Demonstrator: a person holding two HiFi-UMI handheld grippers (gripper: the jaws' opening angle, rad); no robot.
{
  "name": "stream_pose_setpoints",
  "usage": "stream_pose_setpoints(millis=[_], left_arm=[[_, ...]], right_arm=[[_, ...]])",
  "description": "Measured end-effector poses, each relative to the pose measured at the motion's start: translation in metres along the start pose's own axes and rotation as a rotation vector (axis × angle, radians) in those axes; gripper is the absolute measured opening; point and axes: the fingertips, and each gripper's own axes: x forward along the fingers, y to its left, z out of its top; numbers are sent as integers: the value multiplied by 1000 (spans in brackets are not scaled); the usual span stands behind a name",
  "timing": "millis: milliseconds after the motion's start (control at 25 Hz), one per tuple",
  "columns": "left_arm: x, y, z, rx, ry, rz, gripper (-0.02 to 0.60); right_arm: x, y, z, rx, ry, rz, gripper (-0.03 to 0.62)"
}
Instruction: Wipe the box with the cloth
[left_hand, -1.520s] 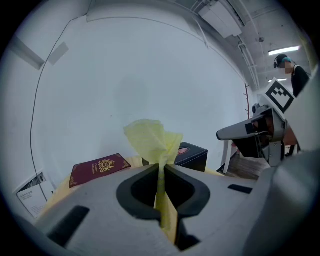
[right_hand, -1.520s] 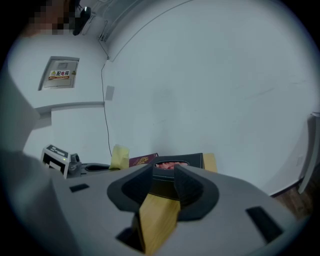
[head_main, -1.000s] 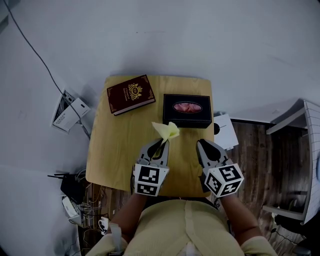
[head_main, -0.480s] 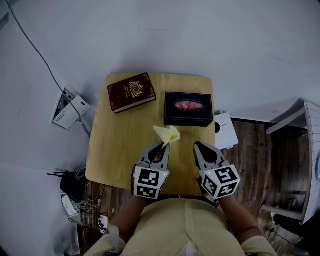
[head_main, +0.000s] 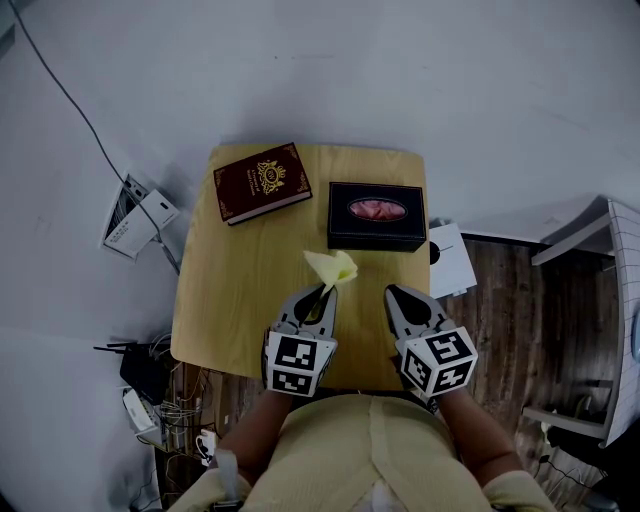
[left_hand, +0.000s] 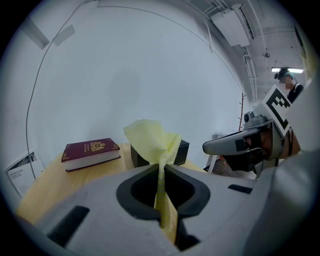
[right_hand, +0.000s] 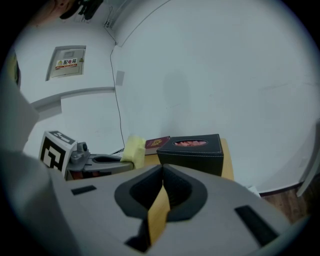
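The left gripper (head_main: 325, 289) pinches the yellow cloth (head_main: 333, 266), which sticks up over the table (head_main: 230, 295). The right gripper (head_main: 392, 292) has just been closing, and its jaws are pressed together with nothing between them. The box (head_main: 376, 216) sits at the table's far edge, apart from the cloth, beside a book (head_main: 262, 183).

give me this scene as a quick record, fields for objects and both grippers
box: black, far right of table, untouched
book: dark red, far left, apart from box
cloth: yellow, pinched upright, short of the box
left gripper: shut on cloth
right gripper: empty, jaws have just been closing, now together
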Motion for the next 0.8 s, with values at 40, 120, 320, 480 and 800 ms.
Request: stream_pose_setpoints(millis=[40, 120, 320, 480, 800], left_arm=[[0, 0, 0, 0, 0, 0, 31], [1, -1, -1, -1, 1, -1, 31], [2, -1, 0, -6, 4, -1, 31], [4, -1, 1, -5, 4, 0, 31], [7, -2, 1, -1, 6, -3, 31]], right_arm=[[0, 0, 0, 1, 1, 0, 31], [0, -1, -1, 3, 1, 0, 31], [0, -1, 2, 2, -1, 2, 31], [1, -1, 4, 9, -7, 5, 31], [2, -3, 5, 11, -5, 7, 31]])
